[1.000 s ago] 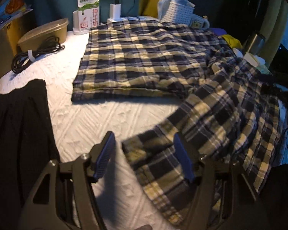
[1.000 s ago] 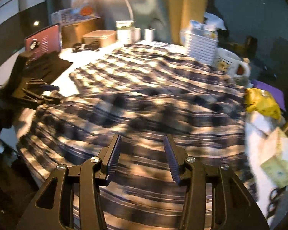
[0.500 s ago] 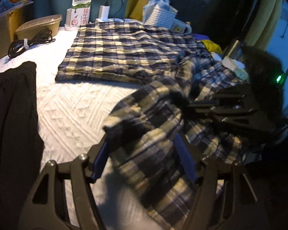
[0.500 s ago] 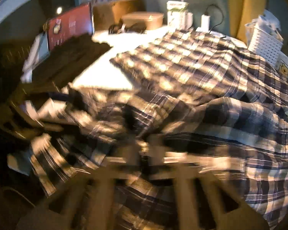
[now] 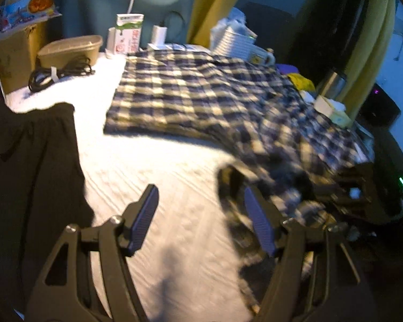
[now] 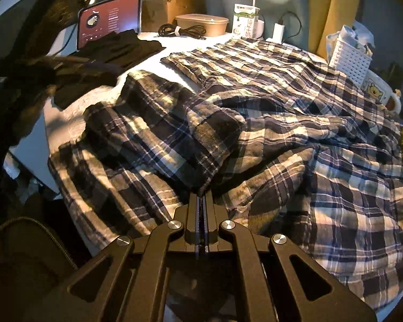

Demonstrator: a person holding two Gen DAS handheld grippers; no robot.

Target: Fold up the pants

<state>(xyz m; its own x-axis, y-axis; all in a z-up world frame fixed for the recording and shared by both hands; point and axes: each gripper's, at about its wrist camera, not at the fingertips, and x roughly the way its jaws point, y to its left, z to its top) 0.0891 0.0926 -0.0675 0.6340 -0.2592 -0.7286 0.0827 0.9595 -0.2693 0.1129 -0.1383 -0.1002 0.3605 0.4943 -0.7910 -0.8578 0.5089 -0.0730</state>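
Plaid pants [image 6: 255, 123]: right tool [image 6: 201, 201] clamped on cloth edge, left tool [image 5: 201, 220] wide open, empty; carry fold toward 12 o'clock, edges aligned.

The pants [image 6: 255, 123] are checked in navy, cream and tan. A white, textured cover [image 5: 153, 166] is seen beneath. The garment [image 5: 27, 166] alongside is black. A white basket [image 6: 352, 56] and red tablet [image 6: 110, 18] are shown.
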